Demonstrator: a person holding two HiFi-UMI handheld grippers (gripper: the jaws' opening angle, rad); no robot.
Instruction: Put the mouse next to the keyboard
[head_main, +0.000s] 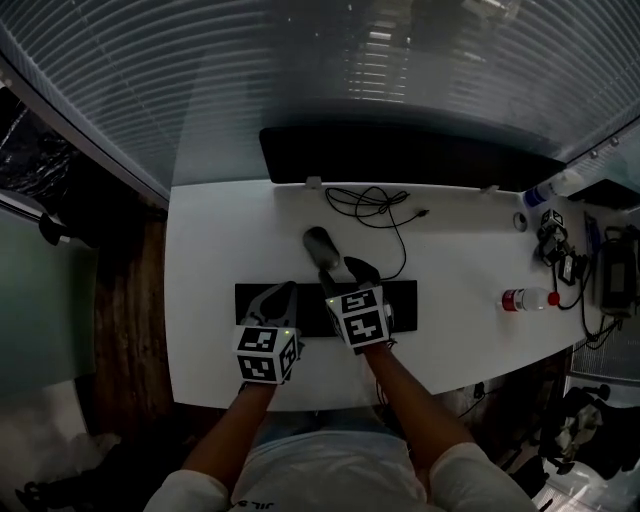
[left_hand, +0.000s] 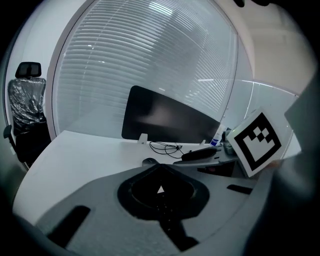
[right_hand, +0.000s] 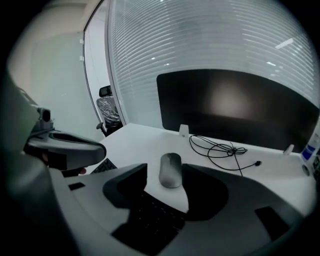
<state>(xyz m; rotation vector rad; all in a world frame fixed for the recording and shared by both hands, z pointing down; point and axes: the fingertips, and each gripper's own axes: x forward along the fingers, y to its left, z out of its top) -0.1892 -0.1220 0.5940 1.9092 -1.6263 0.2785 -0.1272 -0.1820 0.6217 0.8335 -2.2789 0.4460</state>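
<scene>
A grey mouse (head_main: 320, 244) (right_hand: 170, 170) lies on the white desk (head_main: 210, 260), just beyond the far edge of the black keyboard (head_main: 405, 300). My right gripper (head_main: 345, 268) hovers over the keyboard's middle. It is open, and the mouse sits at the mouth of the gap with neither of its fingers (right_hand: 127, 181) pressing on it. My left gripper (head_main: 288, 290) (left_hand: 160, 166) is over the keyboard's left part, its tips together with nothing in them. In the left gripper view the right gripper shows at the right and the mouse (left_hand: 149, 161) is barely seen.
A dark monitor (head_main: 400, 155) stands at the desk's back. A black cable (head_main: 375, 205) lies coiled behind the mouse. A red-capped bottle (head_main: 525, 298), another bottle (head_main: 555, 187) and chargers (head_main: 555, 245) crowd the right end. An office chair (left_hand: 27, 100) stands left of the desk.
</scene>
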